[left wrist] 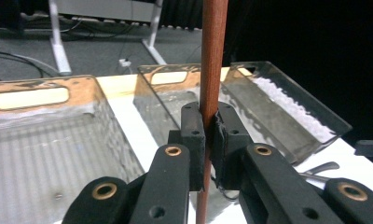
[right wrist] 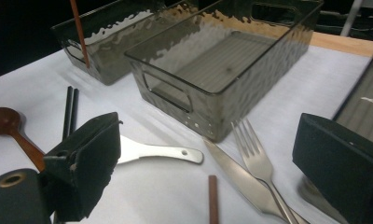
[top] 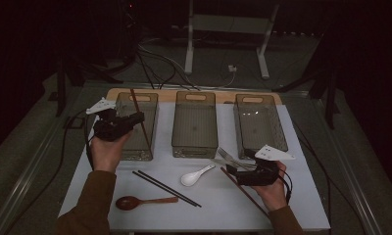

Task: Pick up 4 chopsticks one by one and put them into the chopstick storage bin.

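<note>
Up high first: left gripper point(top: 116, 125) pinching a brown chopstick point(top: 139, 117) over the left bin point(top: 147, 100), likely ready for dropping in. Chopstick long way running from far to near, tipped a bit, low end down by the bin's near wall. Right gripper point(top: 255, 174) low by the fork point(top: 229, 156), likely going for it. Next, left gripper view: jaws squeezed tight on the chopstick point(left wrist: 213, 51), standing straight up and down. Last, right gripper view: jaws wide apart, holding nothing, fork point(right wrist: 250, 147) and knife point(right wrist: 231, 170) lying between them, second brown chopstick point(right wrist: 213, 198) flat just beside.
</note>
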Motion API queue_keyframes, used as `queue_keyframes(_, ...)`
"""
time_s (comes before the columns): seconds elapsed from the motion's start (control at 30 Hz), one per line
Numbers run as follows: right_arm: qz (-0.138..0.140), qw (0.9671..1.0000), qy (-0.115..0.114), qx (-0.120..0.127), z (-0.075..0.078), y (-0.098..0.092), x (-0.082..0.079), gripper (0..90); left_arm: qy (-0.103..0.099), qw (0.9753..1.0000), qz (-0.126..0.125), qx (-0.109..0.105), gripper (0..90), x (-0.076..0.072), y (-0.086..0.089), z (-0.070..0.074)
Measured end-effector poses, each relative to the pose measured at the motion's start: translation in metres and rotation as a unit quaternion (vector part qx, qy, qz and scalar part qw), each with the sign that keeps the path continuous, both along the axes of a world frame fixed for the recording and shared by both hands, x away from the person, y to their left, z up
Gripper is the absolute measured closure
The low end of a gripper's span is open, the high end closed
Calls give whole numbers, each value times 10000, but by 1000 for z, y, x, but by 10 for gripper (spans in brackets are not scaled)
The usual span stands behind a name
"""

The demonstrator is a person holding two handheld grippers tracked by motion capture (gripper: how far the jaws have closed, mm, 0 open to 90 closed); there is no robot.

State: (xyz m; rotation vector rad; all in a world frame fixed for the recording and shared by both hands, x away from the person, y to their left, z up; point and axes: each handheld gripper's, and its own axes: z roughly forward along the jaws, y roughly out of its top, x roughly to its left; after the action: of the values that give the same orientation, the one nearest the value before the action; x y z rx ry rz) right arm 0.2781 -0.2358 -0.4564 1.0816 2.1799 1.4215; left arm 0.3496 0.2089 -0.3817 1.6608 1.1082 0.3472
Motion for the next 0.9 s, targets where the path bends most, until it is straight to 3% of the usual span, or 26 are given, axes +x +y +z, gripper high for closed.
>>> queue_keyframes(0.27, -135, 9999, 26, -12, -2, -13, -2, 79, 42, 9996, 197, 203, 853, 14, 5, 0)
queue_keyframes(0.6, -230, 9997, 47, 4, -4, -24, -4, 80, 135, 9984, 538, 104, 850, 40, 13, -12)
queue_keyframes(0.9, -270, 9996, 36, 23, -4, -28, -5, 80, 288, 9956, 885, 103, 849, 57, 13, -27)
